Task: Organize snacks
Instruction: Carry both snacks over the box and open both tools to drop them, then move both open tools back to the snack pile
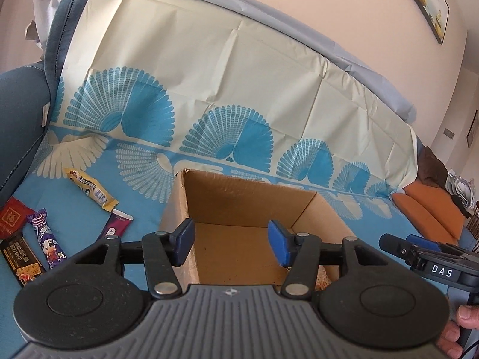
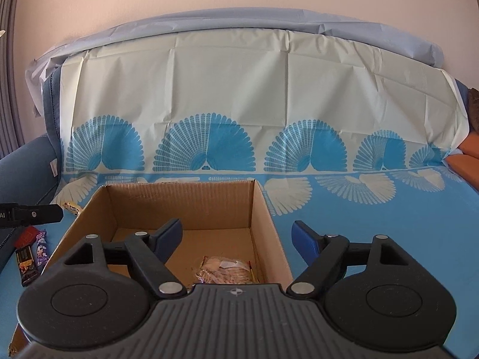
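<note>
An open cardboard box [image 1: 248, 197] stands on a blue patterned sheet; it also shows in the right wrist view [image 2: 179, 206]. A clear-wrapped snack [image 2: 226, 272] lies inside it. My left gripper [image 1: 232, 246] is open and empty over the box's near left edge. My right gripper [image 2: 238, 245] is open and empty above the box's near right wall. Left of the box lie several snacks: a yellow bar [image 1: 91, 190], a purple packet [image 1: 48, 239], a red packet [image 1: 13, 217], a black bar [image 1: 22, 261] and a purple-white pack [image 1: 116, 223].
The sheet [image 2: 374, 224] covers a sofa seat and backrest [image 2: 227, 89]. A dark blue armrest [image 1: 18, 113] is at the left. Orange cushions [image 1: 425, 212] lie at the right. The right gripper's body [image 1: 431, 257] shows beside the box.
</note>
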The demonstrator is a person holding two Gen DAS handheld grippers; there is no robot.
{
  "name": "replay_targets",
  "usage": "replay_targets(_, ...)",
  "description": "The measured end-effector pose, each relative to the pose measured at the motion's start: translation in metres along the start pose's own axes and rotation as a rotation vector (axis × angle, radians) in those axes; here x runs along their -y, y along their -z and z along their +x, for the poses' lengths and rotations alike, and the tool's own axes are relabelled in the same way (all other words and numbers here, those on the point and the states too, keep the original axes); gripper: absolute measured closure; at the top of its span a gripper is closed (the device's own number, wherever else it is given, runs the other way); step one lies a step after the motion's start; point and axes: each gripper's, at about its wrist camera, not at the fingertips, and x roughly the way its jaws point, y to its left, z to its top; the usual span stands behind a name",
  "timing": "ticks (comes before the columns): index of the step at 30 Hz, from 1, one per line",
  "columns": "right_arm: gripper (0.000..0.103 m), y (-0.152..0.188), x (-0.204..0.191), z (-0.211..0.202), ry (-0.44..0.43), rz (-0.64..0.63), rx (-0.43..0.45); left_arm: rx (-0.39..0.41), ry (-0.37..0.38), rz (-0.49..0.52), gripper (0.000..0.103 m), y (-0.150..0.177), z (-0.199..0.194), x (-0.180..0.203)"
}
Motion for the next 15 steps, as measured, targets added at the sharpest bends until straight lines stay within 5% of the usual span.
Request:
replay_targets(9,0.022,0.000,-0.009,0.001,0.028,-0.009,0.000,0.029,-0.007,0.004,0.030,0.000,-0.006,-0.002)
replay_targets(15,0.022,-0.001,-0.020,-0.005,0.038,0.013,0.039,0.092,-0.078,0.127,0.025,0.010,-0.023,0.007)
